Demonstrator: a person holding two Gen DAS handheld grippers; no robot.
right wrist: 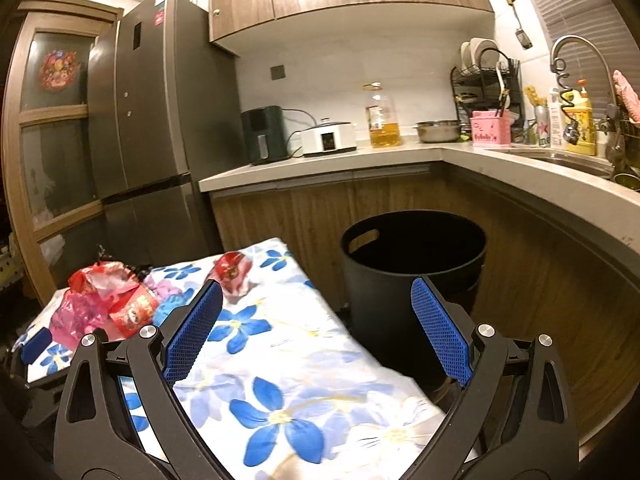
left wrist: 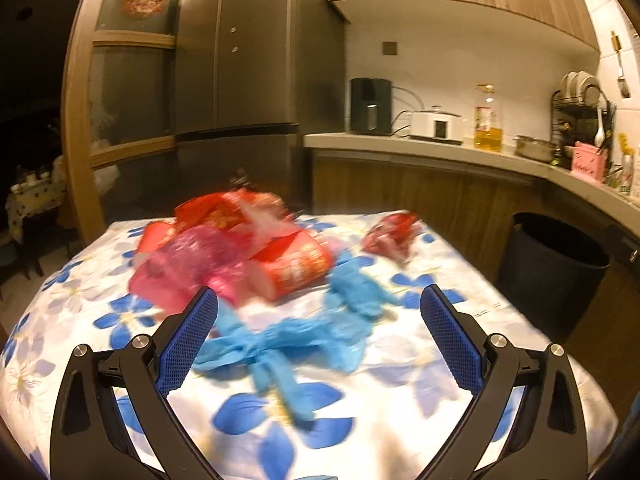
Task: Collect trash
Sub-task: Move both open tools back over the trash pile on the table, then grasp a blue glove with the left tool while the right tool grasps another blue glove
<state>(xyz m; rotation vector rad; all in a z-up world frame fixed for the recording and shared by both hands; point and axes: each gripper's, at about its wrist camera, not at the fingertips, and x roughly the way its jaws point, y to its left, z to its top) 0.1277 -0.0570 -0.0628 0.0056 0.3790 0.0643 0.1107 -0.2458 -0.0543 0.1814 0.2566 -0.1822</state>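
Left gripper spread wide, nothing between the blue pads, hovering over a table draped in a blue-flower cloth. Right gripper likewise agape and empty, hanging over the table's right edge, where cloth drops away to open floor space.

Black bin straight ahead of the right claw, just past that edge, beside the wooden cabinet fronts; interior dark, contents impossible to make out. Same bin well off to the right of the left claw.

Trash, all on the cloth: crumpled blue plastic directly ahead between the left claw's fingers, blurred; beyond it and to the left, a heap of red and pink wrappers; one small red wrapper apart, ahead and slightly right. From the right claw, heap far left, small red wrapper just beyond the left fingertip.

One bin, one table, two claws.
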